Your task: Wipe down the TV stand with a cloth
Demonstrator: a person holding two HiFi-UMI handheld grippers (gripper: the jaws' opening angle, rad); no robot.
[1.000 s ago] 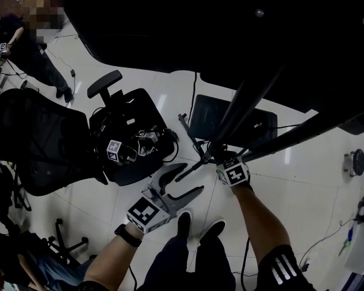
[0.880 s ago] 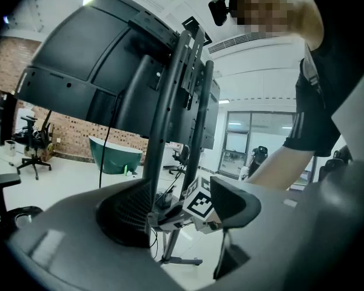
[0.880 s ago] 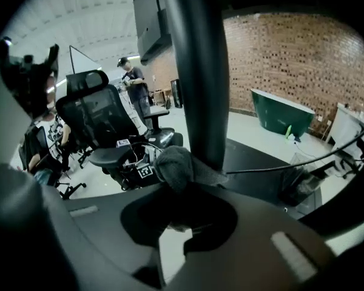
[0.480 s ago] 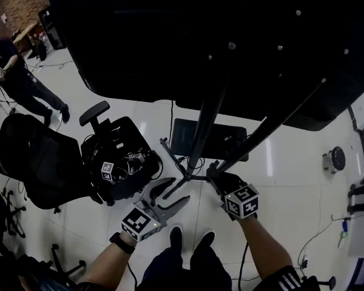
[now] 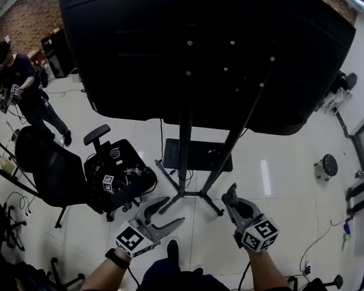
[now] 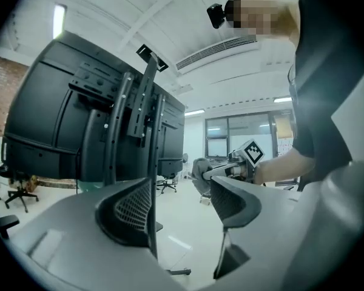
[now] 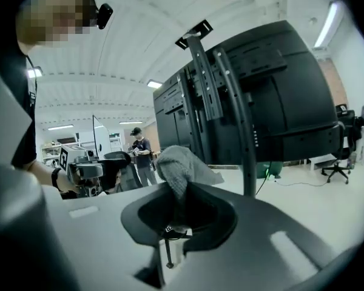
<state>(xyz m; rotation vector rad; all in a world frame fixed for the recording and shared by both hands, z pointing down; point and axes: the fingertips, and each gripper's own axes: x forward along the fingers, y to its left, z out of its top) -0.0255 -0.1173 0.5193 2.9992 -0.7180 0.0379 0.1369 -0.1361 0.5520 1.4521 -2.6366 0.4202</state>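
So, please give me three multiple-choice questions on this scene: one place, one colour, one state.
1. In the head view, the office chair is where from the TV stand? A) left B) right C) between its legs
2. The cloth in the right gripper is: A) red B) grey C) yellow
3. The left gripper is: A) shut on the cloth B) shut on a pole C) open and empty

1 A, the chair stands at the picture's left, the stand in the middle. 2 B, grey fabric sticks out of the shut jaws. 3 C, floor shows between its parted jaws.
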